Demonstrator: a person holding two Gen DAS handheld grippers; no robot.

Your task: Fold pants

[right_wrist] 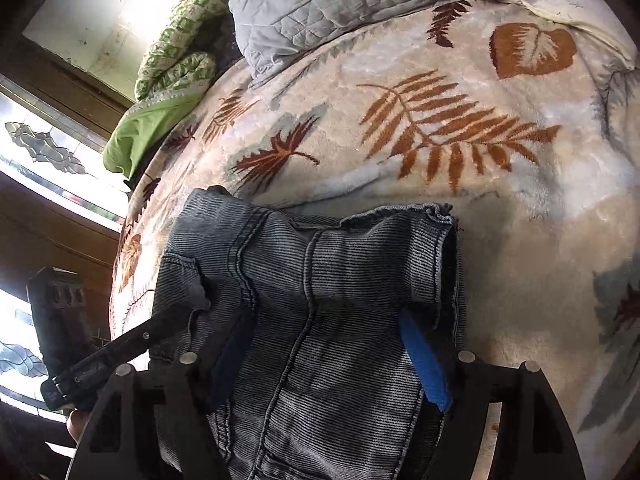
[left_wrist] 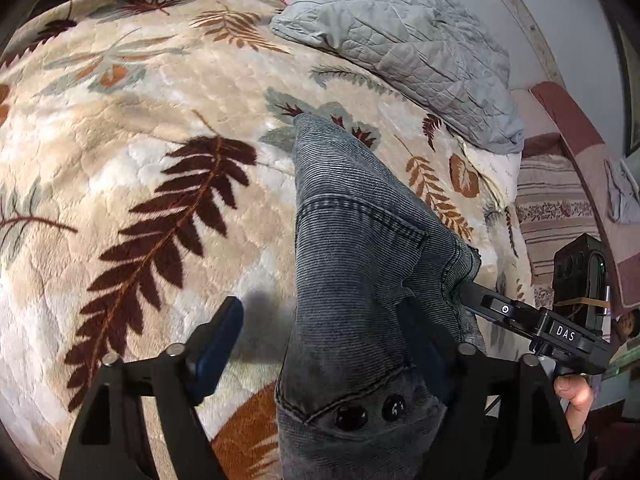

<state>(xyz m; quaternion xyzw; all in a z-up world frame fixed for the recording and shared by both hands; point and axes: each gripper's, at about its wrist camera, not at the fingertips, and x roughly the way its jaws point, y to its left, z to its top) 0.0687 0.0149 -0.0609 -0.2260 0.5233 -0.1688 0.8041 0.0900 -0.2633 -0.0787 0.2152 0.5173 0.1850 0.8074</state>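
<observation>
Pants: grey-blue ribbed denim pants (left_wrist: 352,216) lie bunched on a bed — two dark buttons showing at the waistband.
Bed: a cream fleece blanket (left_wrist: 160,120) printed with brown ferns covers it; a grey quilted pillow (left_wrist: 400,36) sits at the far end.
Left tool (left_wrist: 320,344): spread wide, denim between its fingers, the left pad clear of the cloth.
Right tool (right_wrist: 324,364): spread — fabric draped over the gap, blue pad (right_wrist: 426,364) at the fold's edge.

left gripper (left_wrist: 320,344) | black frame; blue pads (silver screws); "DAS" marking
</observation>
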